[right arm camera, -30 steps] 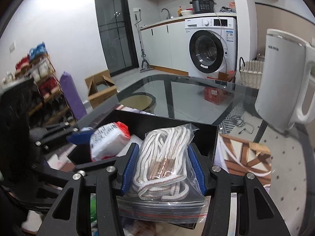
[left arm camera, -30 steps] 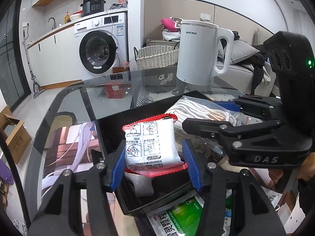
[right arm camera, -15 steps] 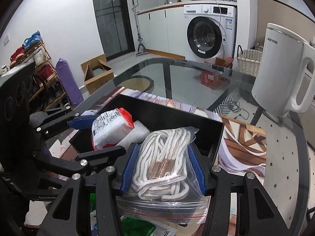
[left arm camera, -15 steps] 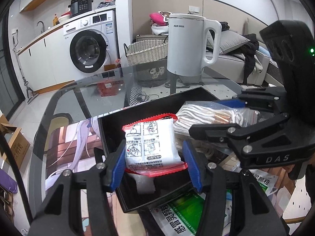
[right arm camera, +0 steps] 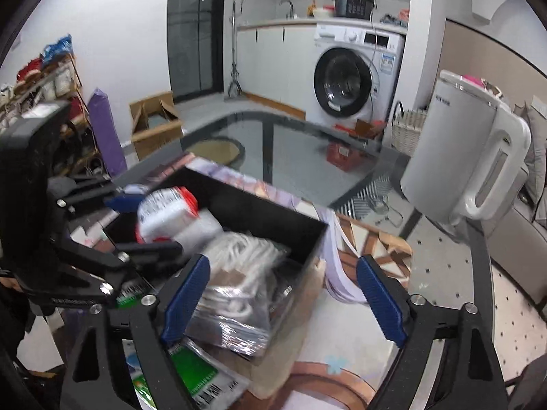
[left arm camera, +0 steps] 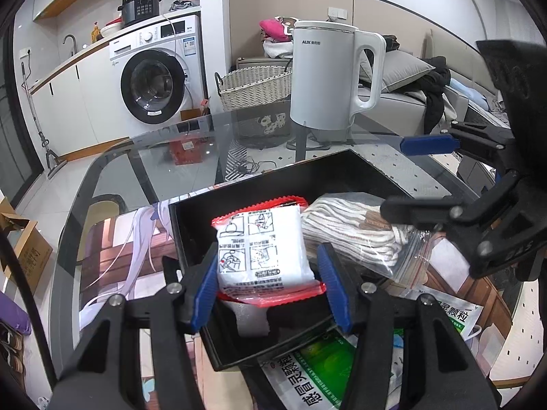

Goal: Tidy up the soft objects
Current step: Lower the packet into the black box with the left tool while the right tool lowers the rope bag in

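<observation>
The left claw (left arm camera: 270, 273) is closed on a white packet (left arm camera: 265, 249) with red sealed ends, held between its blue pads (left arm camera: 205, 290) just above the black bin (left arm camera: 342, 171). The bin stands on the glass table (left arm camera: 154, 157), near its front edge, partly on a printed mat (left arm camera: 112, 246). The packet is over the left half of the bin and not yet let go; its lower red edge hangs inside the walls.

The right claw (right arm camera: 283, 300) stands wide open and grips nothing. The bag of rope (right arm camera: 239, 273), a clear zip bag with a coil of white cord, lies between and just ahead of its pads, resting in the right half of the bin with its open end lolling over the near wall. In the left view the same bag (left arm camera: 359, 232) lies beside the packet, touching or nearly touching it. The right view is blurred, so I cannot tell whether a pad touches the plastic.

So one soft thing appears to be in, though untidily, and a second is about to follow. Something pale lies in the bottom of the bin under the packet; I cannot tell what. Green sachets (left arm camera: 321, 369) with printed lettering lie on the table at the bin's near side, outside it, and look like the work left. A white kettle (left arm camera: 328, 78) stands near the far edge, well apart.
</observation>
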